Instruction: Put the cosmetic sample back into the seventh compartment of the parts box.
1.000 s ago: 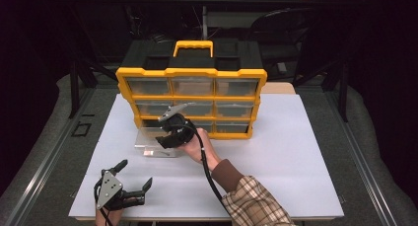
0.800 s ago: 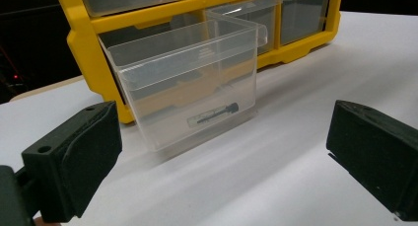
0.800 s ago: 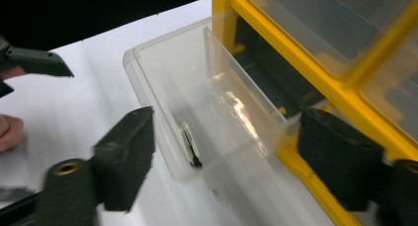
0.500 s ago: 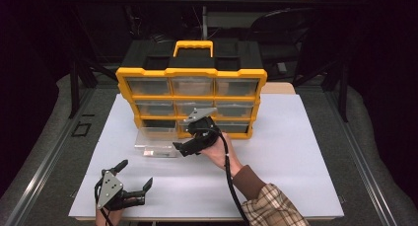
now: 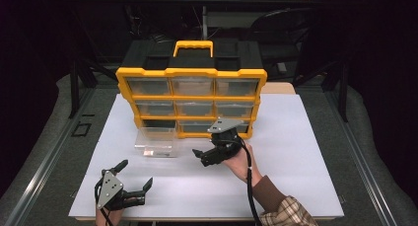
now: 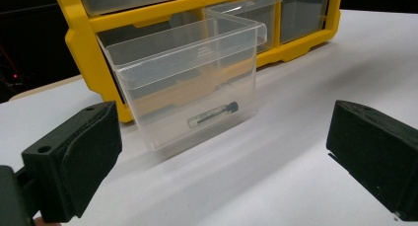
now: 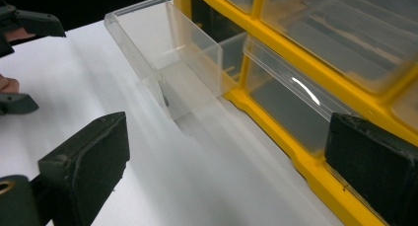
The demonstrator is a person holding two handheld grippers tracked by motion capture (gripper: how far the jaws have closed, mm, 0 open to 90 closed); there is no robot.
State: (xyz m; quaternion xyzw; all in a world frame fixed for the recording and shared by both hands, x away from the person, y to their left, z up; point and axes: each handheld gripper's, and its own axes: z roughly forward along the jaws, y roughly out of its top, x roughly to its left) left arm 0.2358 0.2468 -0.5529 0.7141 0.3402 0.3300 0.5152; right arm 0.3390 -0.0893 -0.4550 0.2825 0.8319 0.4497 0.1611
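— While the right hand-held gripper [image 5: 203, 156] hung over the table [image 5: 305, 152], just in front of the yellow cabinet [image 5: 191, 77], its jaws had just been opening and stood spread wide, nothing between them.

— And the drawer [image 5: 155, 142]?

— Clear plastic, out of the cabinet, it sat on the table in front of the empty bottom-left slot [image 5: 157, 123], apart from the right gripper, which pointed toward it from its right side.

— Anything in it?

— One small thing: a short clear tube with a dark cap [image 6: 213, 113] lay on the drawer's floor, seen through the wall in the left gripper view. What it was exactly, I could not tell.

— The left one?

— The left hand-held gripper [image 5: 135, 184] sat low at the near edge of the table, well apart from the drawer, jaws spread and empty. In its own view the two black pads [image 6: 74, 157] framed the drawer from a distance.

— And from the right gripper view?

— White table between its pads [image 7: 86, 162], the drawer up at the left, the cabinet's bottom row of clear drawers [image 7: 291, 102] running along the right. The left gripper showed at the far left edge there.
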